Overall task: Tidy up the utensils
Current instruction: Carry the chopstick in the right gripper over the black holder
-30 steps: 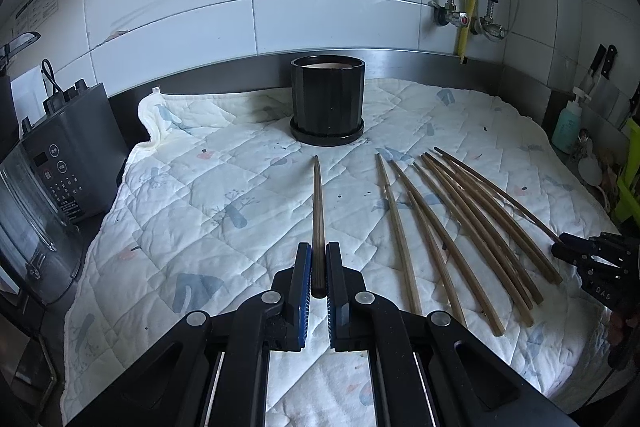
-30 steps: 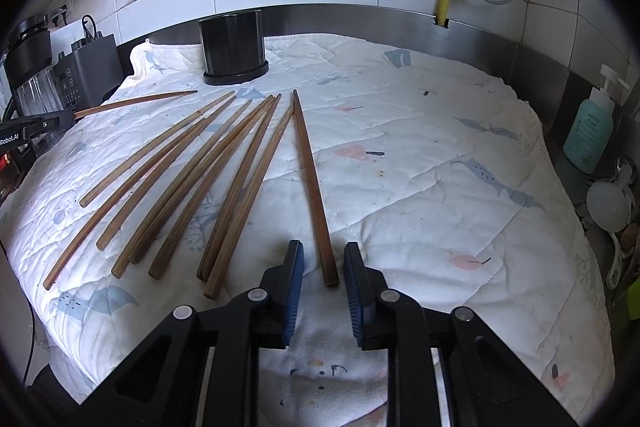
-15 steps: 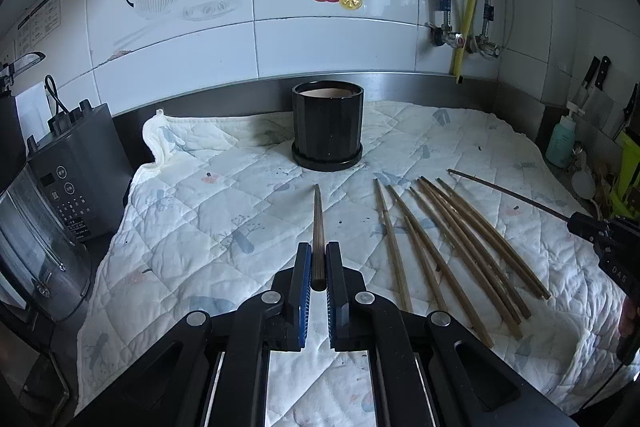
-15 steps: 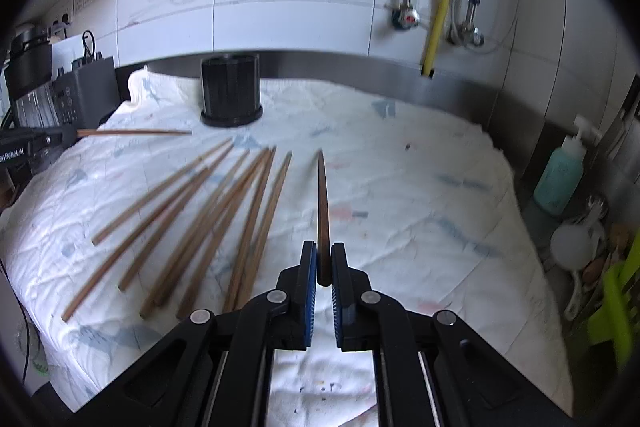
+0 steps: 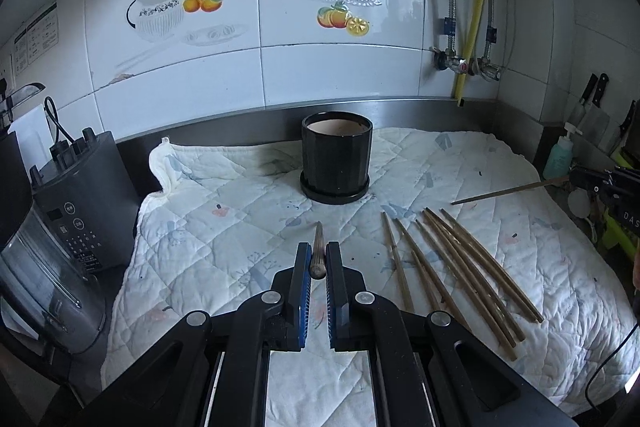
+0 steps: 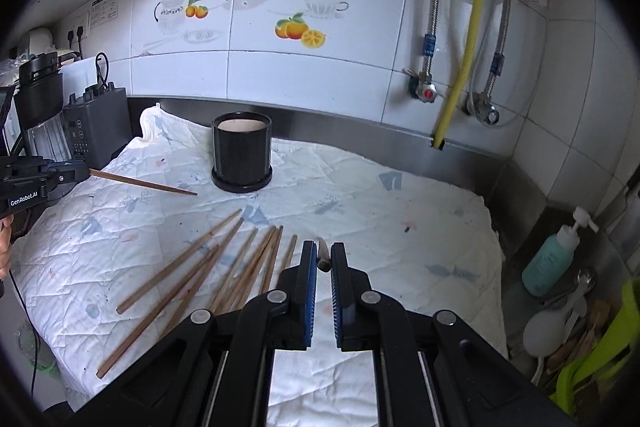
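Aloft now, two chopsticks head for the black holder: the left gripper is clamped on one chopstick, the right gripper pinching another, both pointing at the holder. Nearer than the holder, loose chopsticks lie fanned on the quilted cloth. Judged mid-carry; next, each tip must be tilted down into the holder's mouth.

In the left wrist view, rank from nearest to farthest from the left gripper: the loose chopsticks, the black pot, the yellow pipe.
From the left gripper:
1. Loose chopsticks, lying on the cloth just to its right.
2. Black pot, straight ahead at the back of the cloth.
3. Yellow pipe, on the wall, far right.
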Demonstrator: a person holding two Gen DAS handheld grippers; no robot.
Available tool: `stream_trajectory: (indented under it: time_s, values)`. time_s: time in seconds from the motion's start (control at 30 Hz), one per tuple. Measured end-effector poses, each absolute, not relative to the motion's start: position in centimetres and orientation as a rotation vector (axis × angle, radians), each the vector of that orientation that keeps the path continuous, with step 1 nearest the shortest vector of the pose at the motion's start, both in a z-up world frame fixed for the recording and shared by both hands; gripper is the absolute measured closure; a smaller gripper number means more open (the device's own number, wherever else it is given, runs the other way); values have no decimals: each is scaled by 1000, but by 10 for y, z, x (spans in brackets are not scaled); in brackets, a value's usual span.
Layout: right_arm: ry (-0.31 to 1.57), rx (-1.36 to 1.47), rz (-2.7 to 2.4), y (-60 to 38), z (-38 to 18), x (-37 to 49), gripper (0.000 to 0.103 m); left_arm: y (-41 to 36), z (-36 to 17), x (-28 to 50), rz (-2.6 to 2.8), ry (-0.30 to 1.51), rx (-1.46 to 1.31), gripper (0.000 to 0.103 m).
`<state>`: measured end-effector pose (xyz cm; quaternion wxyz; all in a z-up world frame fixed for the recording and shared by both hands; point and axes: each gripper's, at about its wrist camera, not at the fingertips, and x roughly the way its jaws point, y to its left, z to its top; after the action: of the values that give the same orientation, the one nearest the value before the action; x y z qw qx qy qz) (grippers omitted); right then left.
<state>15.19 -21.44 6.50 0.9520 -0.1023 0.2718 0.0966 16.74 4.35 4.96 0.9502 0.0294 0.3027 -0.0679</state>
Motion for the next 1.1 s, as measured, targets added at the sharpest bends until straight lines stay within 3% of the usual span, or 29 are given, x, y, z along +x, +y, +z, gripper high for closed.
stream_trajectory:
  time_s: [1.1]
  values:
    - [469,-266,370,-161,169,243,95,21,177,255,-218,423,108,97]
